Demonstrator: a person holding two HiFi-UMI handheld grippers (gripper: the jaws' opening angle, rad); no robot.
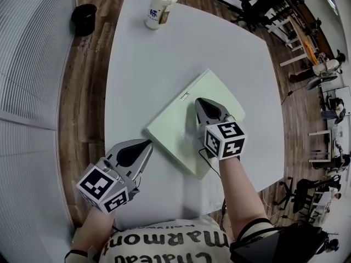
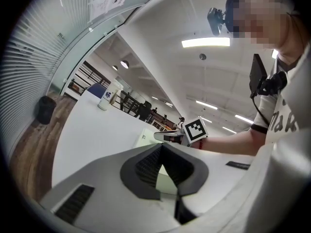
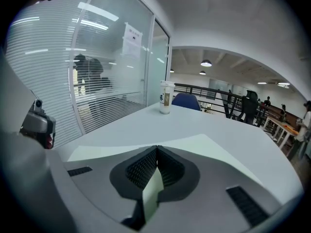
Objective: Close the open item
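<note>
White table (image 1: 142, 64) fills most of the head view, in a big office with a wood floor. Closest to the person, the left gripper (image 1: 147, 143) hovers over the table just beside the near corner of the laptop (image 1: 181, 119). Its jaws are together at the tips with nothing between them.

A bit farther out, the right gripper (image 1: 198, 100) rests on top of the pale green laptop. Its jaws are pressed together too, holding nothing. The laptop lies flat in the middle of the table, and its lid looks down, or almost down. I cannot tell if it has clicked fully shut.

Far off at the back edge stands a paper cup (image 1: 159, 7), well apart from everything. A black bin (image 1: 84, 18) sits on the floor past it.

What could go wrong? The table looks smooth, so a sideways push might make the laptop slide. A hard push down might hurt the screen inside.
</note>
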